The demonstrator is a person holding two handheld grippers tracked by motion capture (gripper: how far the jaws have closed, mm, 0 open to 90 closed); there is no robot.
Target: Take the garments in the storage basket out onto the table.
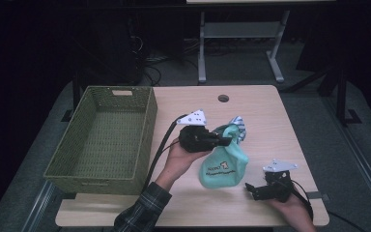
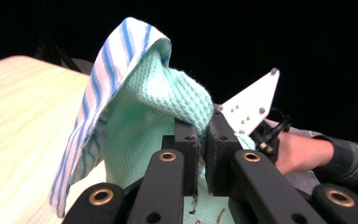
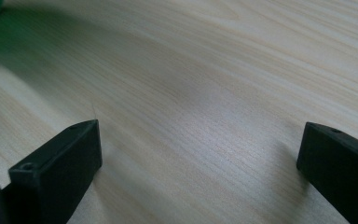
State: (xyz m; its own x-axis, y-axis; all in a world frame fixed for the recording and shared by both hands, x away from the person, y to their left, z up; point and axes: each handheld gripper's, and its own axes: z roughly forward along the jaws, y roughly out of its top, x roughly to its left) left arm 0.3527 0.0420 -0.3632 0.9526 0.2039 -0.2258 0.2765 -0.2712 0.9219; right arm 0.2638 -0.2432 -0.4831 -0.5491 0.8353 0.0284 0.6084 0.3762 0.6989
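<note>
Wicker basket (image 1: 101,140) left of towel (image 1: 224,162)

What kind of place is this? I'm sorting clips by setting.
Probably a lab or workshop set up for recording, not a home: a plain wooden table with a cable hole, another metal-legged desk behind, and cables on the grey floor.

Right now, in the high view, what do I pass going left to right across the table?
Green woven basket → left gripper, shut on the mint cloth → right gripper, jaws open, near the table's right front corner.
</note>
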